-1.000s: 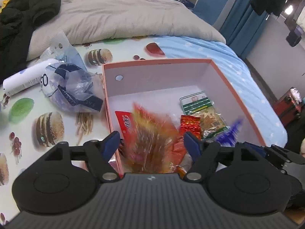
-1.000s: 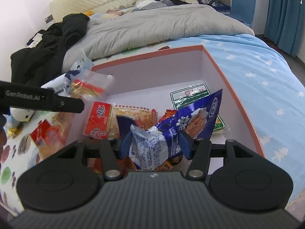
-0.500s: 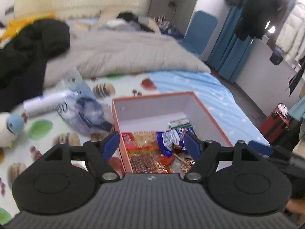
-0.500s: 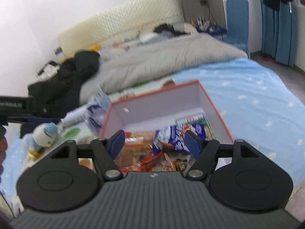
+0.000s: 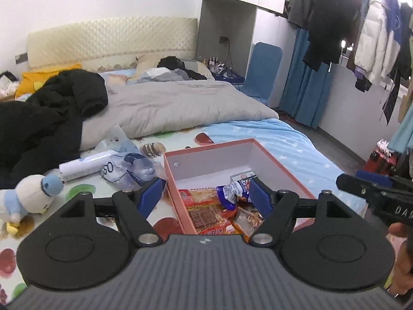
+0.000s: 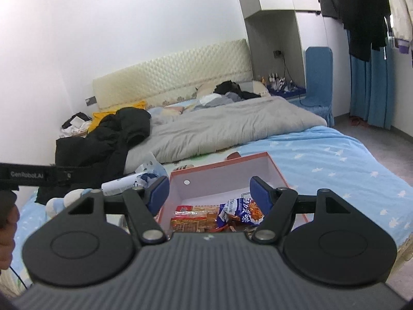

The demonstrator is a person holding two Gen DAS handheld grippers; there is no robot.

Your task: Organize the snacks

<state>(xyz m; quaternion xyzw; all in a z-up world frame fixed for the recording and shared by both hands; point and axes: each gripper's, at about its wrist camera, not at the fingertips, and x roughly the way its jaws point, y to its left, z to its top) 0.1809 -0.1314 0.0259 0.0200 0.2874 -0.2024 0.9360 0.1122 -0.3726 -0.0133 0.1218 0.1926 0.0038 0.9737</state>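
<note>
Snacks lie heaped in the orange box (image 5: 281,166), the blue packet (image 6: 241,211) uppermost, long axis three to nine. Left gripper (image 5: 205,197) and right gripper (image 6: 209,193) gape empty above, box at twelve o'clock of both, neither clearly nearer.

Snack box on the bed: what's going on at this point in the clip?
A person holds a gripper in each hand above an open orange-rimmed box on the bed. Both the left gripper and the right gripper are open and empty. The snacks lie loose in the box: a blue packet, a red packet and several orange ones. A crumpled plastic bag, a white tube and a plush toy lie on the bed, outside the box.
</note>
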